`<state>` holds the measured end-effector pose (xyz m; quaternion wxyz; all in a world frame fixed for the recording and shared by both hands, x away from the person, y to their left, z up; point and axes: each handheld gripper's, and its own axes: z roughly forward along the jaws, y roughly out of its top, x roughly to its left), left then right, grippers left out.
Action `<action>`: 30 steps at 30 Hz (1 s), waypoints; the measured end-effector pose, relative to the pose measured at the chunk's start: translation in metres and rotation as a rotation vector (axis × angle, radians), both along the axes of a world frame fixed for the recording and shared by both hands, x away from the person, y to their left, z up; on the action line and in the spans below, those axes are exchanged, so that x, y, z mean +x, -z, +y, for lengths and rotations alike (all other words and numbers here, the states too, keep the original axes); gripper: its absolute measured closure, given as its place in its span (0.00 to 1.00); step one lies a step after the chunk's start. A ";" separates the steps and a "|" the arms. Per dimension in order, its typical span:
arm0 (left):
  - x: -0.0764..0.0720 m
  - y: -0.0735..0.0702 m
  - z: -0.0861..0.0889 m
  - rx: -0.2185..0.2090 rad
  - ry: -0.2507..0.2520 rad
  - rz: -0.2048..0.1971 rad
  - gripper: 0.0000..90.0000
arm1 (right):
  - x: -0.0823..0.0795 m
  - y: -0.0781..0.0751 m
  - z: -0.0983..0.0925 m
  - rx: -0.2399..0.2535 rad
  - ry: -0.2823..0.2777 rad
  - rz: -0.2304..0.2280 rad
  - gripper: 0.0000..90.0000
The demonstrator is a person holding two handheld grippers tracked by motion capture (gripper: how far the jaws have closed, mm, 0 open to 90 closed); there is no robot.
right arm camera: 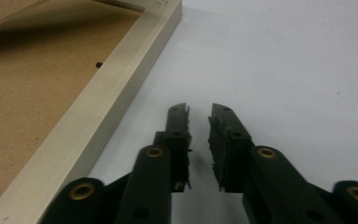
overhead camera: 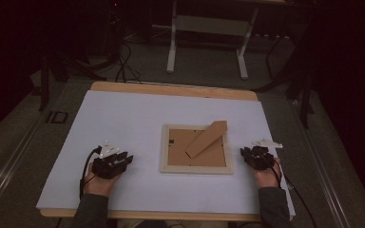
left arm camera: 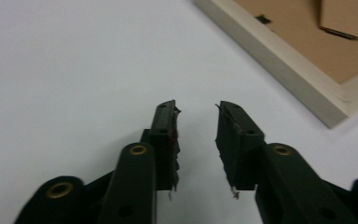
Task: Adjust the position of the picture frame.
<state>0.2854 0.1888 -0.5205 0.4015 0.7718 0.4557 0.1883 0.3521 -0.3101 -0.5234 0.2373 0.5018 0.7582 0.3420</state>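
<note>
A pale wooden picture frame [overhead camera: 171,166] lies face down in the middle of the white sheet, its brown backing board [overhead camera: 211,156] up. The cardboard easel stand [overhead camera: 208,137] slants up from the board toward the far right. My left gripper [overhead camera: 126,159] rests on the sheet left of the frame, jaws apart with nothing between them [left arm camera: 196,109]; the frame [left arm camera: 279,60] lies ahead to its right. My right gripper [overhead camera: 247,153] sits just off the frame's right edge, with a narrow empty gap between its jaws [right arm camera: 199,109], beside the frame's rail [right arm camera: 116,93].
The white sheet [overhead camera: 123,114] covers most of the wooden table [overhead camera: 171,89]. A white-legged stand [overhead camera: 206,28] and cables [overhead camera: 121,66] are on the dark floor beyond the far edge. A person's sleeves come in at the near edge.
</note>
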 end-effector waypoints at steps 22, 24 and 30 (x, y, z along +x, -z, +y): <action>-0.008 -0.002 -0.053 -0.026 0.218 0.024 1.00 | -0.002 -0.002 0.004 -0.015 -0.002 -0.035 1.00; -0.009 0.000 -0.059 -0.037 0.230 0.027 1.00 | -0.002 -0.002 0.005 -0.021 -0.013 -0.037 1.00; -0.011 0.001 -0.069 -0.036 0.268 0.026 1.00 | -0.003 -0.002 0.010 -0.004 -0.043 -0.031 1.00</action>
